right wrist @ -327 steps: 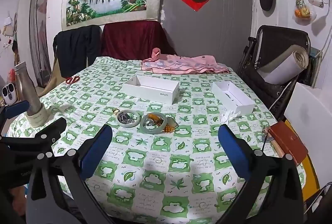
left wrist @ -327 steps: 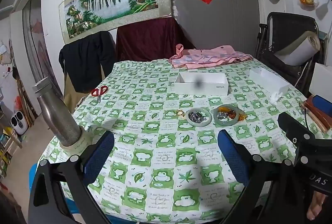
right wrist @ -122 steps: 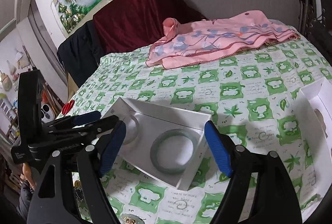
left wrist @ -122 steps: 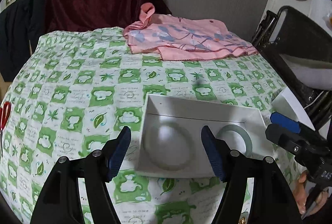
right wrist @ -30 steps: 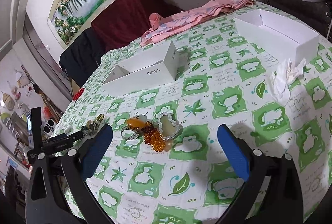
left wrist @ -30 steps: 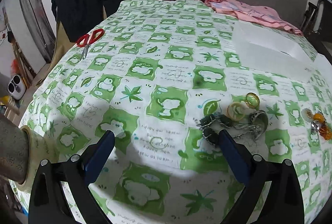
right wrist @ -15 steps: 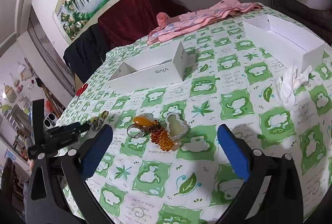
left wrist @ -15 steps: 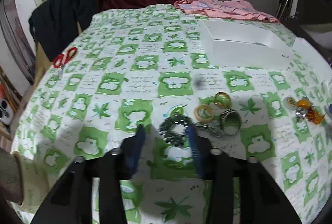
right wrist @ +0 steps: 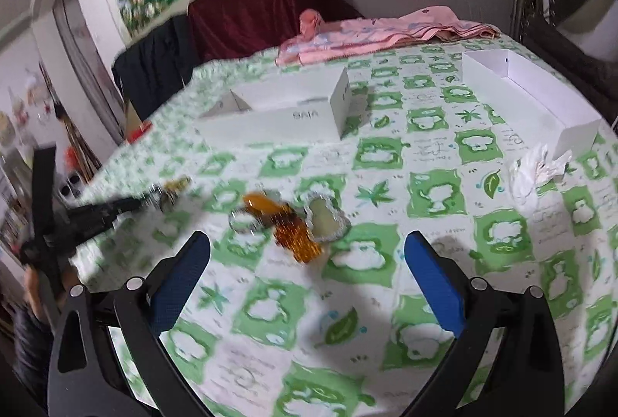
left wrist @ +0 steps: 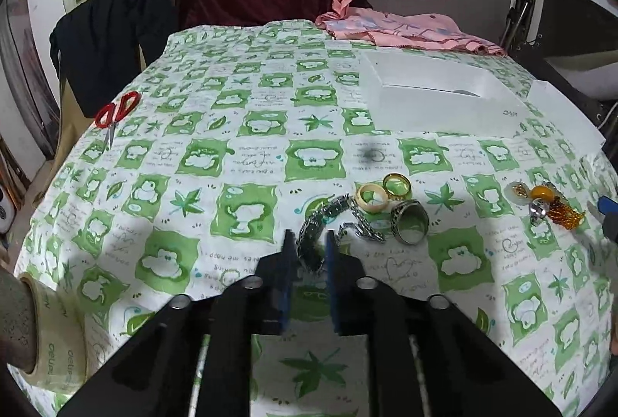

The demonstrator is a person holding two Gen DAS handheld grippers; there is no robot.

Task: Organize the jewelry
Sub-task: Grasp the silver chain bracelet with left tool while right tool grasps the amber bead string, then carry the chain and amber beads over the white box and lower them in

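My left gripper (left wrist: 309,249) is shut on the near end of a dark metal chain bracelet (left wrist: 322,220) lying on the green-checked tablecloth. Beside it lie a cream ring (left wrist: 371,197), a gold ring (left wrist: 397,184) and a large silver ring (left wrist: 410,221). Farther right is an amber bead cluster (left wrist: 560,208). My right gripper (right wrist: 305,274) is open and empty, just before the amber beads (right wrist: 295,229), a heart-shaped pendant (right wrist: 326,218) and a clear ring (right wrist: 243,222). The white jewelry box (left wrist: 440,94) stands behind; it also shows in the right wrist view (right wrist: 282,112).
Red scissors (left wrist: 116,114) lie at the table's left edge. A metal bottle in a tape roll (left wrist: 34,336) stands at near left. A second white open box (right wrist: 529,100) and a crumpled tissue (right wrist: 535,168) are at right. A pink cloth (left wrist: 405,31) lies at the back.
My left gripper has closed its fingers from wide open onto the chain bracelet. My right gripper has moved closer to the amber beads and pendant, still open.
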